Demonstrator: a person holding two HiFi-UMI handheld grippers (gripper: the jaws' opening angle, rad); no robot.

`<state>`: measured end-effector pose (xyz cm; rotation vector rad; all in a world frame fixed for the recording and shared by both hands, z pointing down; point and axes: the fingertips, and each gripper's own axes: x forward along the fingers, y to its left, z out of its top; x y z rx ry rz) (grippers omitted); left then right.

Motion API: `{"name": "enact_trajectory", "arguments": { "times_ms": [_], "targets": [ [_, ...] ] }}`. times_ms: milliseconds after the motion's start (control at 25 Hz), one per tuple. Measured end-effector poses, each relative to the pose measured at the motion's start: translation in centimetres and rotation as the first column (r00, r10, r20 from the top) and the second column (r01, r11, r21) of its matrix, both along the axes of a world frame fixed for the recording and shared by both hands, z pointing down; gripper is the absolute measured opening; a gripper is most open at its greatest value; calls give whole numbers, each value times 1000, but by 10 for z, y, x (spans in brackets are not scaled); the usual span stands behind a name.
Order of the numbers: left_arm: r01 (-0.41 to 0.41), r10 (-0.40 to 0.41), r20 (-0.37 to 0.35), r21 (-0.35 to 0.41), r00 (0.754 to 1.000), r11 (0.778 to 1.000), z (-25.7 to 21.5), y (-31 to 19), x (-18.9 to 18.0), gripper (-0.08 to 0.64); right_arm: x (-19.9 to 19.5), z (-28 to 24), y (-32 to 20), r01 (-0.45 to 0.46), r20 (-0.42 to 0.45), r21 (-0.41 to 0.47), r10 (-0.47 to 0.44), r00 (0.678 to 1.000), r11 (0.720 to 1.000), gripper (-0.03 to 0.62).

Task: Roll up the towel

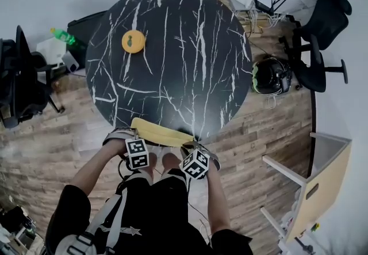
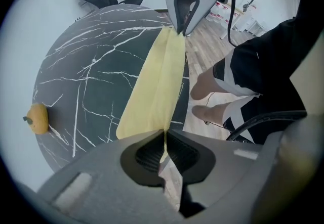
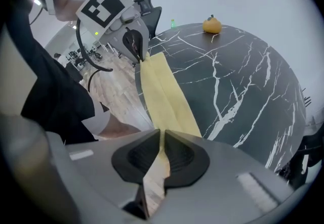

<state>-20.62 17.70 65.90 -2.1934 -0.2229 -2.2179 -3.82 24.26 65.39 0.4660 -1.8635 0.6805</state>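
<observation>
The left gripper's (image 2: 164, 139) jaws are pressed together on one end of a pale yellow cloth towel (image 2: 154, 81), which is folded into a narrow strip. The right gripper's (image 3: 161, 139) jaws pinch the opposite end the same way. The strip stretches between them along the near rim of the round, black, white-veined marble counter (image 1: 172, 46), seemingly just touching it. Well apart, toward the far side, sits a small orange fruit (image 1: 133, 41).
</observation>
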Motion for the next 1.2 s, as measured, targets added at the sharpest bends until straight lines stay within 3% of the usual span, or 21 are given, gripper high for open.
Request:
{"name": "enact_trajectory", "arguments": {
  "times_ms": [400, 1200],
  "targets": [
    [-6, 6, 19, 4, 1000, 1000, -5, -24, 7, 31, 6, -9, -18, -42, 20, -17, 42, 999, 999, 40],
    [5, -6, 8, 85, 1000, 996, 2, -66, 24, 31, 18, -1, -49, -78, 37, 6, 77, 996, 997, 38]
  ]
}}
